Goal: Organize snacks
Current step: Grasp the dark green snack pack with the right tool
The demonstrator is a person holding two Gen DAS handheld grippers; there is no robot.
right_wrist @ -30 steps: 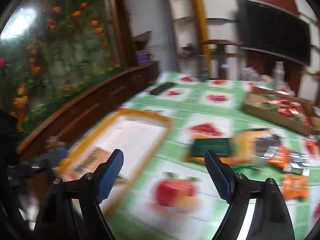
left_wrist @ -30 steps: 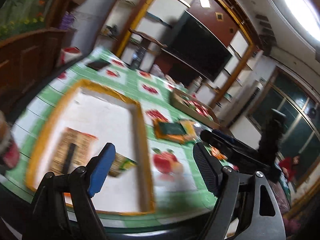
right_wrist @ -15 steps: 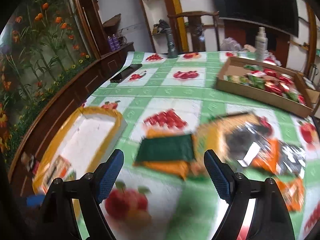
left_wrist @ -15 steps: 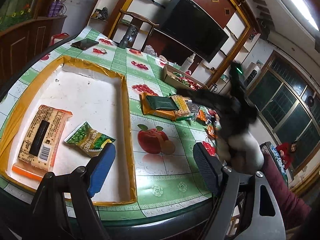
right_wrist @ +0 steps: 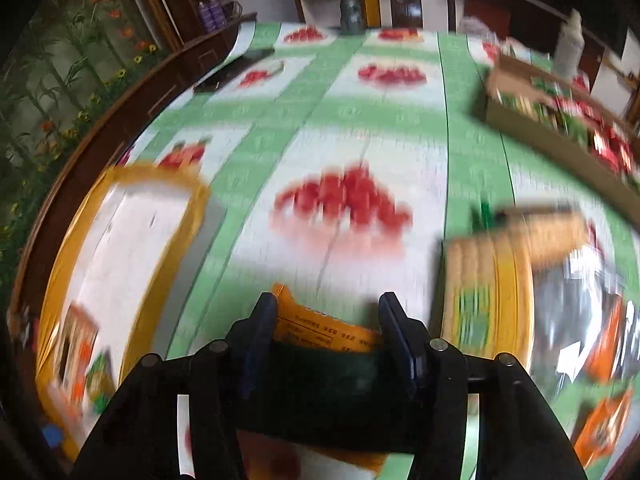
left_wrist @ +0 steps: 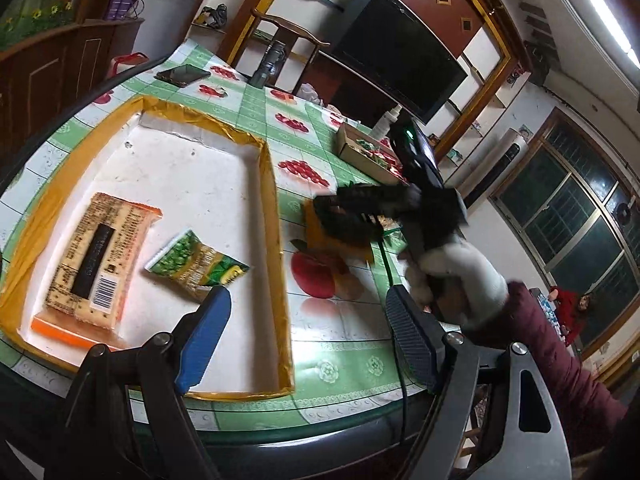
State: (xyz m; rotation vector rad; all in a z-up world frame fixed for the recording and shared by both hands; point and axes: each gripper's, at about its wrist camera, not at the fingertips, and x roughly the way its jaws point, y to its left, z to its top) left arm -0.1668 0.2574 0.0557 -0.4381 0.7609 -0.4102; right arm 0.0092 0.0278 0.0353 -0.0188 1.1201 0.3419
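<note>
The left tool hangs low over the near edge of the bench, tilted gently downward, its blue and black fingers spread wide with nothing between them. Under it lies a shallow white tray edged in shiny yellow tape. Inside, flat on the bottom, sit a long rectangular cracker pack in tan and orange with a black stripe and barcode, and just beside it a small crinkly green pea packet; the two lie apart.

Further right, a hand in a pale knit glove, with a dark red sleeve behind it, holds the right tool pointed steeply down at the bench. Its jaws are closing, and an orange-and-dark-green snack pack lies between them on the glossy green-and-white fruit-print cloth, right of the tray. The blur hides whether the pads already press its sides.

Right of that pack lies a loose heap of snacks: a yellow biscuit pack, silvery foil, small orange sachets. Beyond them stands a brown cardboard box filled with red and green packets.
</note>
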